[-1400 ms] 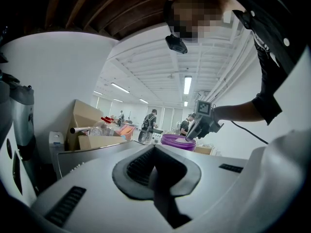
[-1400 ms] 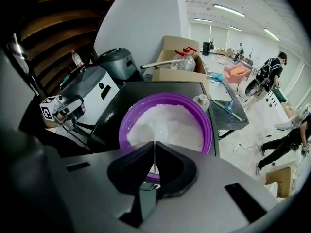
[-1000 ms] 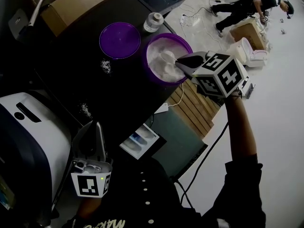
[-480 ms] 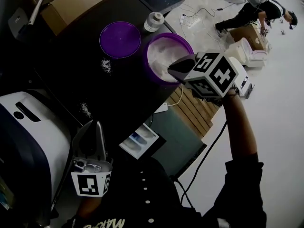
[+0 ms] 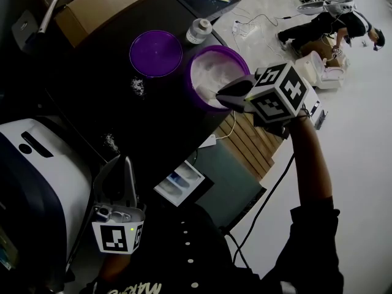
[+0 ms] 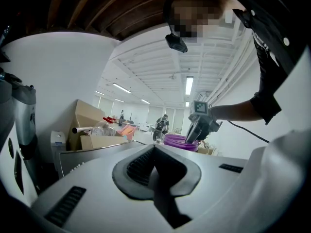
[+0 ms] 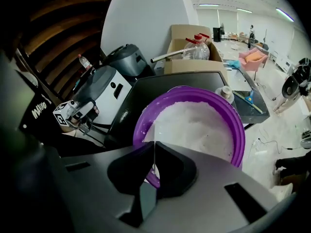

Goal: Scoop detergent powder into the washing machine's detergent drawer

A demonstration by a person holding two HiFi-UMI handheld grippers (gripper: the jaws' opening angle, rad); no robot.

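A purple tub [image 5: 236, 56] full of white detergent powder [image 7: 199, 123] stands on the dark tabletop [image 5: 104, 97]. My right gripper [image 5: 225, 94] hangs over the tub's near rim, tips just above the powder. In the right gripper view its jaws [image 7: 153, 152] are shut on a thin white scoop handle seen edge-on; the scoop's bowl is hidden. The detergent drawer [image 5: 179, 181] stands pulled out below the table edge, beside the white washing machine [image 5: 37, 176]. My left gripper [image 5: 127, 164] is held low by the machine, shut and empty [image 6: 155, 154].
A purple lid [image 5: 155, 52] lies left of the tub, with a small white jar [image 5: 198, 28] behind it. Spilled powder [image 5: 136, 86] dots the tabletop. A cardboard box [image 5: 98, 5] sits at the back. Wooden slats [image 5: 251, 139] and a cable lie under my right arm.
My right gripper has moved left and toward me, from the tub's right side to its near rim. The left gripper has stayed still.
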